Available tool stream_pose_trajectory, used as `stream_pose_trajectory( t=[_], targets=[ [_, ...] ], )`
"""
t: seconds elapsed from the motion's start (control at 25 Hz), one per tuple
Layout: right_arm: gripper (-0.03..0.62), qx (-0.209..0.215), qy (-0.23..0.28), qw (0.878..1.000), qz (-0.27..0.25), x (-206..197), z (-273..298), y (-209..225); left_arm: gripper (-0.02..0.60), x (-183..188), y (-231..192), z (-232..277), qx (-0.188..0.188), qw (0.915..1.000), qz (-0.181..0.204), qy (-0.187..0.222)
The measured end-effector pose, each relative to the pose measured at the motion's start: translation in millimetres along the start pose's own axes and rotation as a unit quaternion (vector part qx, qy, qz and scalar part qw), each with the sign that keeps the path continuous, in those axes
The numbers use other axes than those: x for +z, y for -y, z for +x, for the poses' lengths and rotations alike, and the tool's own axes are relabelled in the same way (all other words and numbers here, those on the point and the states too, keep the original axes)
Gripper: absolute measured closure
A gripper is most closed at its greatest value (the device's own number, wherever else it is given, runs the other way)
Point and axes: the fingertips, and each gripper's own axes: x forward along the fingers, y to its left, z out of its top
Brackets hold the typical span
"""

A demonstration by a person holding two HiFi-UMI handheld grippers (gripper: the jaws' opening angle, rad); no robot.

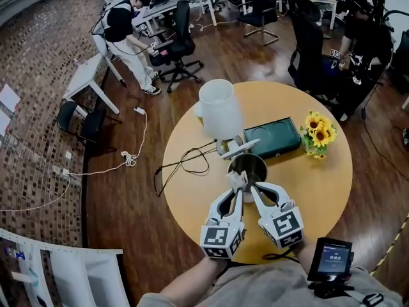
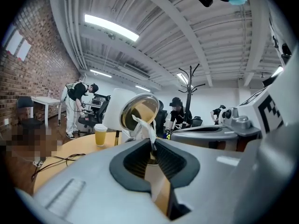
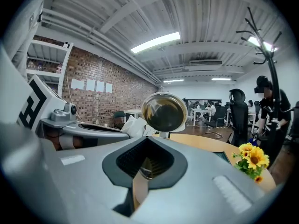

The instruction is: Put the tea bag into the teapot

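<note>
Firstly, table (image 1: 185, 203): round, wooden, carrying the teapot near its middle.
White jug (image 1: 220, 110): upright, just beyond the teapot on the far side.
Green tray (image 1: 271, 139): flat, just beyond the teapot to the right.
Left gripper (image 1: 238, 183): on the near side of the teapot, tips at its near rim; fingers pinched tight on the tea bag, as confirmed in the left gripper view (image 2: 152, 146).
Right gripper (image 1: 254, 187): alongside the left one, likewise aimed at the teapot's near rim; fingers closed together with nothing seen between them (image 3: 145, 157).
Teapot (image 1: 248, 166): metal, mouth uncovered; lid (image 2: 140, 111) raised at the far side, round underside facing both grippers.
Sunflowers (image 1: 319, 132): well right of the teapot, past the tray's end.
Cable (image 1: 185, 162): black, looped on the tabletop left of the teapot.
Cup (image 2: 100, 134): yellow drink, behind the jug as viewed from the teapot.
Tea bag (image 1: 238, 179): white, crumpled, held at the left gripper's tips over the teapot's near rim; contact with the rim not determinable.
</note>
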Motion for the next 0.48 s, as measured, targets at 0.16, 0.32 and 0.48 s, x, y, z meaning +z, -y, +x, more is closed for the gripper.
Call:
stream_pose_trajectory(
  t=[0.16, 0.32, 0.48],
  targets=[
    [0.586, -0.007, -0.003, 1.0, -0.002, 3.8, 1.9, 6.1, 0.555, 0.3, -2.4, 6.0, -0.006, 0.9999, 0.008, -0.011],
    [0.586, -0.009, 0.002, 1.0, 0.003, 3.9, 5.1, 15.8, 0.555, -2.6, -2.7, 15.8, -0.009, 0.9992, 0.028, -0.029],
    [0.586, -0.011, 0.0, 1.0, 0.013, -2.1, 10.6, 30.7, 0.555, -5.2, -1.8, 34.0, -0.027, 0.9953, 0.073, -0.058]
  ],
)
